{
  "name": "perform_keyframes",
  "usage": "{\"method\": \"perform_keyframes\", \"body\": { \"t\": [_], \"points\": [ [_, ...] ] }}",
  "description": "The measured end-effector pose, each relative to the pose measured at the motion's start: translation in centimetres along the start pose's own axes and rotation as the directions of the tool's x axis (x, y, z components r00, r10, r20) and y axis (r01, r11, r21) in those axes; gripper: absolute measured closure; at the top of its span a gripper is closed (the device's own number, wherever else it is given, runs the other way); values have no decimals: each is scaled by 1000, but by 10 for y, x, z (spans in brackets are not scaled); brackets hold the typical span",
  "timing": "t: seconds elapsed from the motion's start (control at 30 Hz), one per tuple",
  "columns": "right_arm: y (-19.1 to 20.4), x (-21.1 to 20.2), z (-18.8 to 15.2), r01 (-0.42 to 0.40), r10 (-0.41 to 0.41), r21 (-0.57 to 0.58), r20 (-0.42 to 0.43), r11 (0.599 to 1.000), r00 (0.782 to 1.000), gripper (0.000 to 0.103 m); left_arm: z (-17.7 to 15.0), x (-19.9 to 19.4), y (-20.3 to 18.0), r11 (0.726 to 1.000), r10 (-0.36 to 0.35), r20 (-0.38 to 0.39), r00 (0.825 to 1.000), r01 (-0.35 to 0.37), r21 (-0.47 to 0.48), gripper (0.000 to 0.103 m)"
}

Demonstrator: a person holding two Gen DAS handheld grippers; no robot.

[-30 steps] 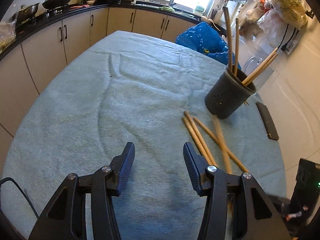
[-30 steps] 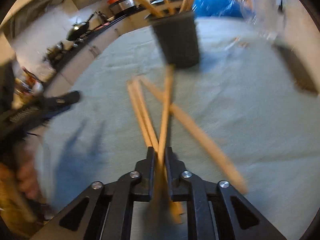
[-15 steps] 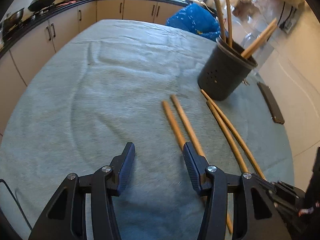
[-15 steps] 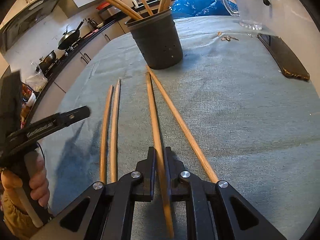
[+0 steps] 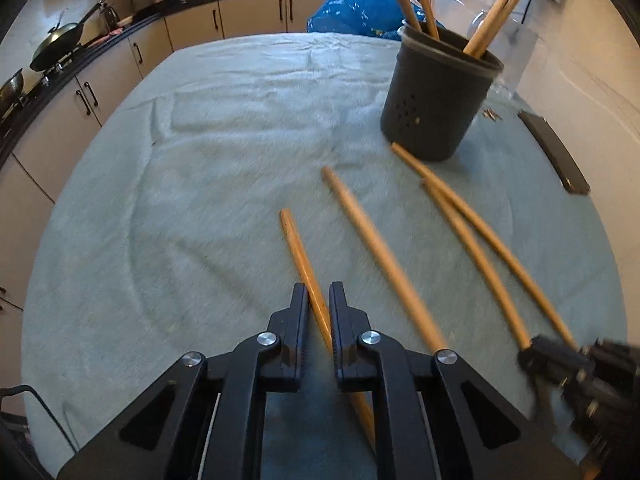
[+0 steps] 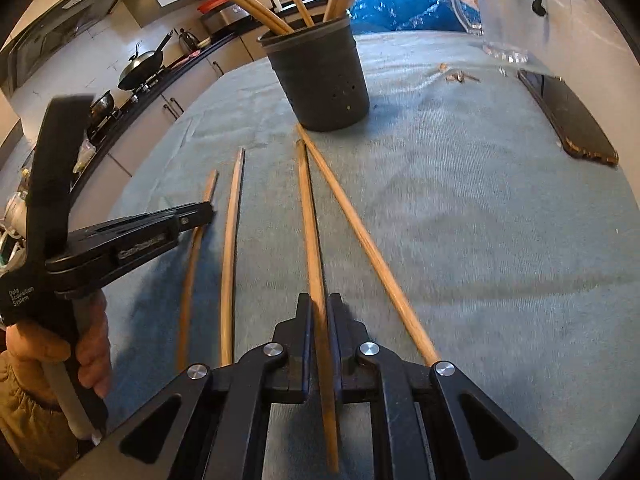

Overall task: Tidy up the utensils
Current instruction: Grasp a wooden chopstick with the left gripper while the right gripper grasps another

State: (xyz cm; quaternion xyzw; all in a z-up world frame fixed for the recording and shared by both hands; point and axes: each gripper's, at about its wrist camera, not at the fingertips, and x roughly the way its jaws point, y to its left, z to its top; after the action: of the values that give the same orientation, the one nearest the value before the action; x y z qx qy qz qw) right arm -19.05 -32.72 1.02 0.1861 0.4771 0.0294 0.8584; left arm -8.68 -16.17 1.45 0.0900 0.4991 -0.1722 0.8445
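Several wooden chopsticks lie on the grey-green cloth in front of a dark utensil holder (image 5: 436,104) that stands upright with several sticks in it; the holder also shows in the right wrist view (image 6: 320,80). My left gripper (image 5: 319,300) is shut on the leftmost chopstick (image 5: 298,250), which rests on the cloth. My right gripper (image 6: 319,312) is shut on another chopstick (image 6: 310,216) that points at the holder. A loose chopstick (image 5: 376,248) lies between the two held ones, and one more (image 6: 360,236) lies right of the right gripper.
A black phone (image 6: 564,116) lies at the right of the cloth, with a glass jug (image 6: 500,8) and small keys (image 6: 456,77) behind it. A blue bag (image 5: 360,8) sits past the table's far edge. Kitchen counters with pans run along the left.
My left gripper has moved right and closed on the leftmost chopstick; it was open half a second ago. My right gripper stays shut on its chopstick, now lying among the others.
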Motion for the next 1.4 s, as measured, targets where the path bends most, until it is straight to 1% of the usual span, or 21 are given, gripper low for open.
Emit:
{"method": "perform_keyframes", "body": {
  "t": [0.1, 0.17, 0.2, 0.23, 0.27, 0.33, 0.43, 0.57, 0.7, 0.77, 0.93, 1.0, 1.07, 1.1, 1.13, 1.17, 1.23, 1.33, 1.4],
  "points": [
    [-4, -11, -11, -14, 14, 2, -59, 1000, 998, 95, -16, -12, 15, 999, -23, -26, 999, 24, 34, 93],
    [-5, -15, -18, -22, 21, -13, -104, 1000, 994, 94, -25, -20, 27, 997, -56, -52, 997, 59, 51, 93],
    [-5, -14, -20, -31, 29, -12, -121, 999, 992, 92, -26, -20, 31, 996, -65, -60, 996, 68, 50, 93],
    [-5, -14, -19, -36, 34, -16, -122, 999, 992, 88, -27, -21, 35, 996, -72, -68, 995, 75, 47, 93],
    [-2, -13, -17, -35, 31, -31, -125, 999, 992, 84, -25, -21, 38, 997, -66, -66, 996, 69, 45, 93],
    [6, -8, -8, 0, -9, -69, -118, 998, 993, 82, -20, -19, 41, 999, -39, -62, 997, 41, 28, 93],
    [17, 5, 7, 38, -53, -119, -123, 992, 991, 81, -12, -13, 41, 999, -41, -77, 996, 42, 11, 93],
    [28, 27, 35, 102, -125, -158, -145, 982, 982, 81, 4, -3, 44, 1000, -28, -99, 995, 27, -10, 93],
    [36, 44, 59, 133, -165, -186, -174, 974, 971, 81, 17, 4, 49, 1000, -26, -111, 994, 24, -13, 93],
    [43, 53, 70, 156, -198, -214, -192, 964, 961, 81, 24, 8, 49, 1000, -25, -120, 992, 24, -13, 93],
    [60, 74, 93, 187, -257, -282, -238, 941, 937, 81, 33, 12, 45, 999, -4, -124, 992, 8, 31, 93],
    [65, 81, 101, 194, -275, -300, -256, 934, 927, 84, 35, 13, 42, 998, 5, -122, 993, 1, 55, 93],
    [68, 84, 105, 195, -283, -313, -266, 930, 921, 90, 35, 13, 39, 997, 16, -116, 993, -7, 74, 93],
    [69, 85, 106, 197, -286, -317, -263, 928, 921, 92, 34, 12, 38, 996, 20, -110, 994, -11, 83, 95],
    [69, 86, 107, 198, -286, -320, -256, 927, 924, 96, 33, 12, 38, 996, 19, -104, 994, -10, 86, 95],
    [69, 85, 107, 195, -278, -313, -249, 930, 928, 96, 32, 11, 38, 997, 16, -94, 995, -8, 79, 96],
    [66, 80, 105, 168, -233, -278, -223, 946, 947, 96, 29, 3, 40, 998, 13, -64, 998, -9, 55, 96],
    [62, 61, 104, 124, -157, -208, -150, 970, 976, 96, 26, -28, 47, 999, -35, 26, 999, 35, 16, 96],
    [58, 44, 101, 94, -111, -166, -96, 982, 989, 96, 25, -48, 50, 999, -49, 78, 996, 48, 5, 96]
  ]
}}
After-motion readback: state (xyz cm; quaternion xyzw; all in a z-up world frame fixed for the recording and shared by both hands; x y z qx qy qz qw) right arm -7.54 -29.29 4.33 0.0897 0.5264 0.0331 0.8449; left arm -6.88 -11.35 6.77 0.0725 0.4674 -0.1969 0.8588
